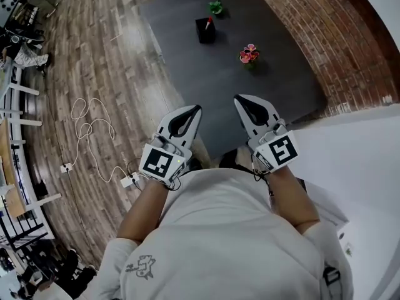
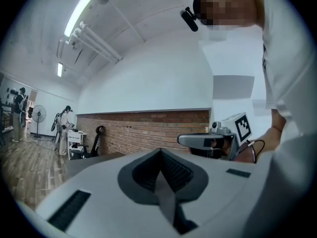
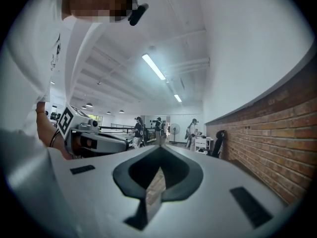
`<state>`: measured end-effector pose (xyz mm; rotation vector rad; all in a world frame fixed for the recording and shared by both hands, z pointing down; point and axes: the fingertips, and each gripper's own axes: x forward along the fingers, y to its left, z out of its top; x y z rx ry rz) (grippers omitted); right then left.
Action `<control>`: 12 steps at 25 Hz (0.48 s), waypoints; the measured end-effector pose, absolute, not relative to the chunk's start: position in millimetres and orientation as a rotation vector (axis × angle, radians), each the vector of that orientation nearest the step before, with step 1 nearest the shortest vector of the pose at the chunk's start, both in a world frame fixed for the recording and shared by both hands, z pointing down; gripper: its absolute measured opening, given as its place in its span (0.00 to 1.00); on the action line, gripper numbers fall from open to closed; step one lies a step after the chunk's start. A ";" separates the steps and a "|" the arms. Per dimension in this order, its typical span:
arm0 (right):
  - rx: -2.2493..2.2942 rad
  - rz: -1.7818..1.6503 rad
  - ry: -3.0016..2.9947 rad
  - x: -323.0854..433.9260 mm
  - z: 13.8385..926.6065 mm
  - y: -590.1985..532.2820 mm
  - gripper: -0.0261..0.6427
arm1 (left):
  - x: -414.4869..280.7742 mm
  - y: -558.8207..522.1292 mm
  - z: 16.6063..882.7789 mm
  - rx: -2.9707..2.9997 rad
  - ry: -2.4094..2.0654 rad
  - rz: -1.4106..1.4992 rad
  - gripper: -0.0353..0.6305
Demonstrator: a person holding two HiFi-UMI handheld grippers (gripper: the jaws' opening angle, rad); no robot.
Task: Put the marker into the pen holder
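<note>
A black pen holder [image 1: 205,31] stands on the dark grey surface [image 1: 187,67] far ahead in the head view. A thin red-tipped thing that looks like the marker [image 1: 208,22] sticks up from it. Both grippers are held level near my chest, well short of the holder. My left gripper [image 1: 194,110] is shut with nothing in it, and its jaws meet in a line in its own view [image 2: 161,151]. My right gripper [image 1: 241,100] is also shut and empty [image 3: 159,148]. Each gripper shows sideways in the other's view: the right gripper [image 2: 200,141] and the left gripper [image 3: 99,142].
A green object [image 1: 215,7] and a pink flower pot [image 1: 249,54] stand near the holder. A brick wall [image 1: 325,49] curves along the right, with a white ledge [image 1: 356,161] below it. A white cable [image 1: 90,130] lies on the wooden floor at left. People stand far off.
</note>
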<state>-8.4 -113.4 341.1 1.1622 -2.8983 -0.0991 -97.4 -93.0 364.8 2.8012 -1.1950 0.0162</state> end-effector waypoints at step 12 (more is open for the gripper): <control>1.261 -0.138 -2.844 -15.5 337.3 -42.5 0.05 | -115.7 -35.3 367.5 2.866 -1.070 0.001 0.07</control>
